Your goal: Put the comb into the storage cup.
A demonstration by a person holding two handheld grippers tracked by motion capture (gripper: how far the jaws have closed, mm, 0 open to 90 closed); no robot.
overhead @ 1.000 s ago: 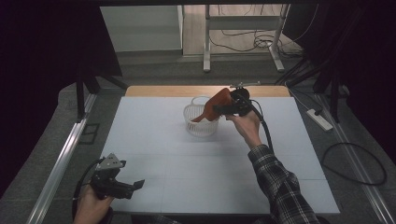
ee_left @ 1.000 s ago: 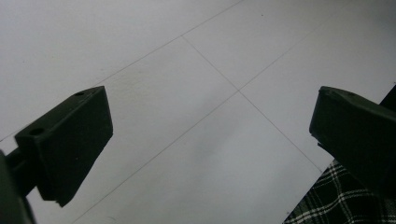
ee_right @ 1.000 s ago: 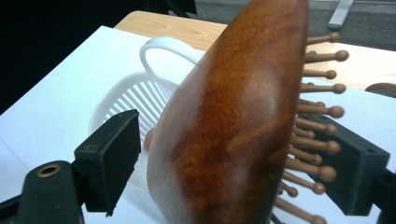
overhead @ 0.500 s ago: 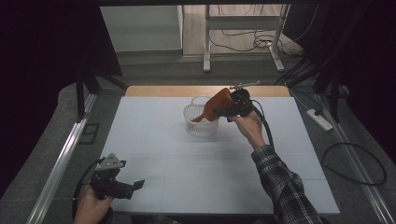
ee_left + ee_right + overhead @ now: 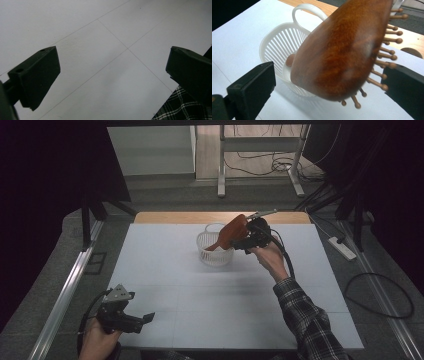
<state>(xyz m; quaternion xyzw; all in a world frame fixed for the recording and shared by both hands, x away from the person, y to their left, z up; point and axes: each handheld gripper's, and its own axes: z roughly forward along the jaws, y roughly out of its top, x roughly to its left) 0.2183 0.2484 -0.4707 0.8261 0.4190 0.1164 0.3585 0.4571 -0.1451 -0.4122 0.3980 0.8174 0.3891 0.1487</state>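
Observation:
A brown wooden hairbrush (image 5: 234, 231) stands tilted, its handle down inside a white slatted basket (image 5: 212, 255) at the far middle of the white table. My right gripper (image 5: 243, 239) is at the brush head. In the right gripper view the brush head (image 5: 342, 50) lies between the wide jaws of the right gripper (image 5: 327, 90), pins toward the right-hand jaw. The left-hand jaw stands clear of its back. These jaws have just been opening. The basket (image 5: 274, 42) sits behind and below. My left gripper (image 5: 145, 320) hovers open at the table's near left corner, and the left gripper (image 5: 112, 80) has nothing between its jaws.
The white table (image 5: 165, 270) has a wooden strip (image 5: 175, 217) along its far edge. A metal rail (image 5: 65, 295) runs beside the left side. A power strip (image 5: 341, 247) and cables lie on the floor at right. A plaid sleeve (image 5: 305, 320) reaches in from the bottom.

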